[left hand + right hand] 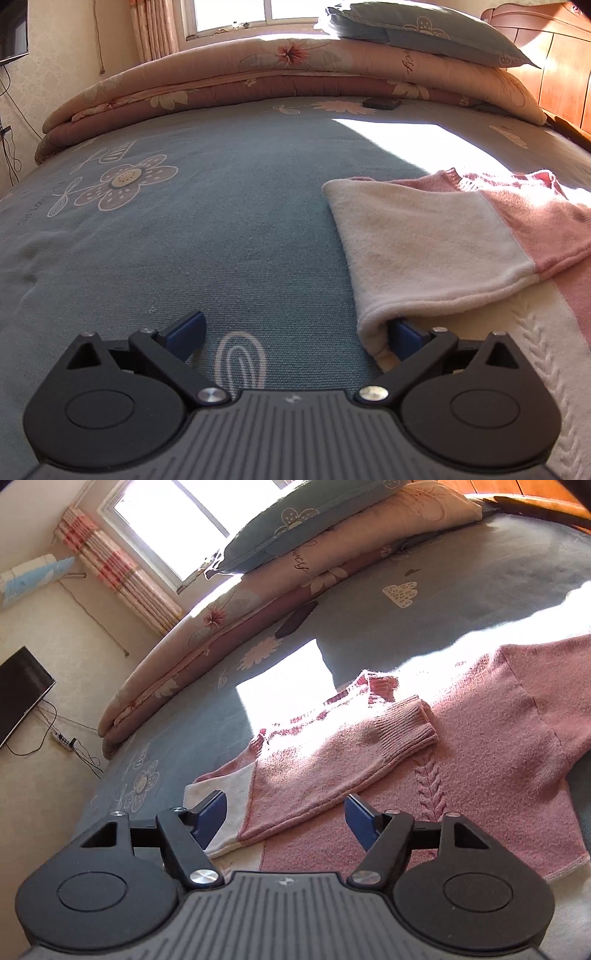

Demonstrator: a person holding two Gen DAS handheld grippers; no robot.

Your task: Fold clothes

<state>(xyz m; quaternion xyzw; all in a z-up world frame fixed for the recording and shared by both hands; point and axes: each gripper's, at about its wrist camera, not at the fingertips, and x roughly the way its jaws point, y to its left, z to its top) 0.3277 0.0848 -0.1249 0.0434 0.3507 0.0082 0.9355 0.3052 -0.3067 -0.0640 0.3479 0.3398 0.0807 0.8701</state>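
A pink and cream knit sweater point(480, 760) lies flat on the blue bed sheet point(221, 229). One sleeve point(332, 760) is folded across its body, with the ribbed cuff near the collar. In the left wrist view the sweater point(424, 240) lies at the right. My left gripper point(295, 332) is open at the sweater's left edge; its right finger point(406, 336) is tucked under the cream fold, and its left finger rests over bare sheet. My right gripper point(284, 816) is open and empty, low over the folded sleeve's lower edge.
A folded floral quilt point(258, 77) with a blue pillow point(424, 29) on top lies along the far side of the bed. A small dark object point(381, 102) sits beside it. A wooden headboard point(554, 62) stands at right. A TV point(22, 690) and cables are by the wall.
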